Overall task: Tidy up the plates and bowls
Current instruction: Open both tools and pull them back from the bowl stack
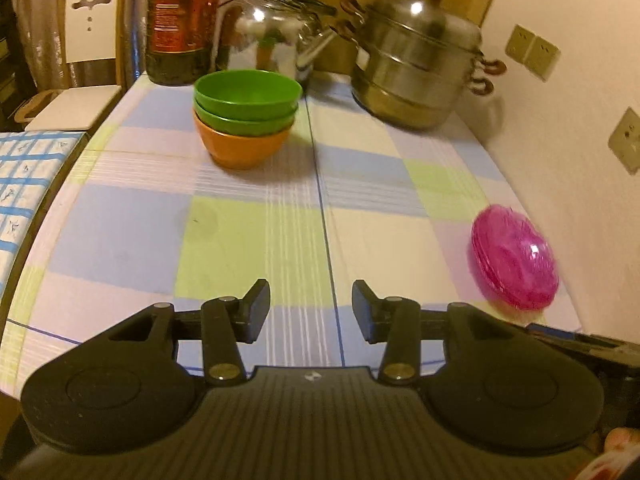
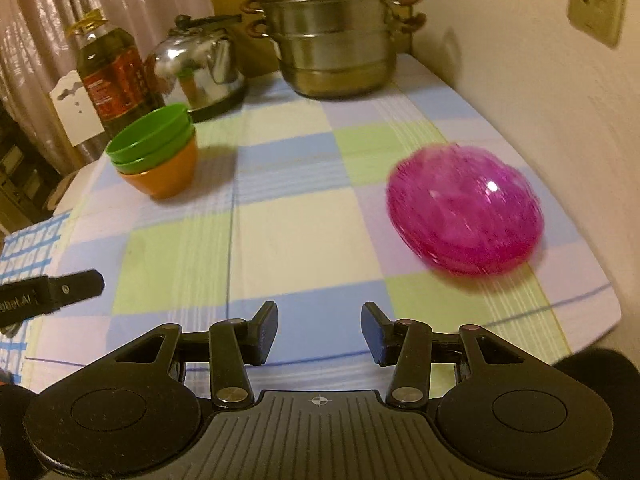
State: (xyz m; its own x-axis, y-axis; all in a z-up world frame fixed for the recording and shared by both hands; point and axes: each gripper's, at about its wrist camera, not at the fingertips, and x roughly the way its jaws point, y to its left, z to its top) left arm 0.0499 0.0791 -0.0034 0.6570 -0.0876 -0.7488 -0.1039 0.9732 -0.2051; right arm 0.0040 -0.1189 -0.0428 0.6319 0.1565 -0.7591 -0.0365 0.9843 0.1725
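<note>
A stack of bowls, two green ones nested in an orange one, stands at the far middle of the checked table; it also shows in the right wrist view at the left. A stack of pink translucent plates lies near the right edge, and is larger in the right wrist view. My left gripper is open and empty above the table's near part. My right gripper is open and empty, with the plates ahead to its right. A tip of the left gripper enters the right wrist view at the left.
A dark oil bottle, a shiny kettle and a stacked steel steamer pot line the back of the table. A wall with sockets runs along the right. A white chair and a blue checked cloth are at the left.
</note>
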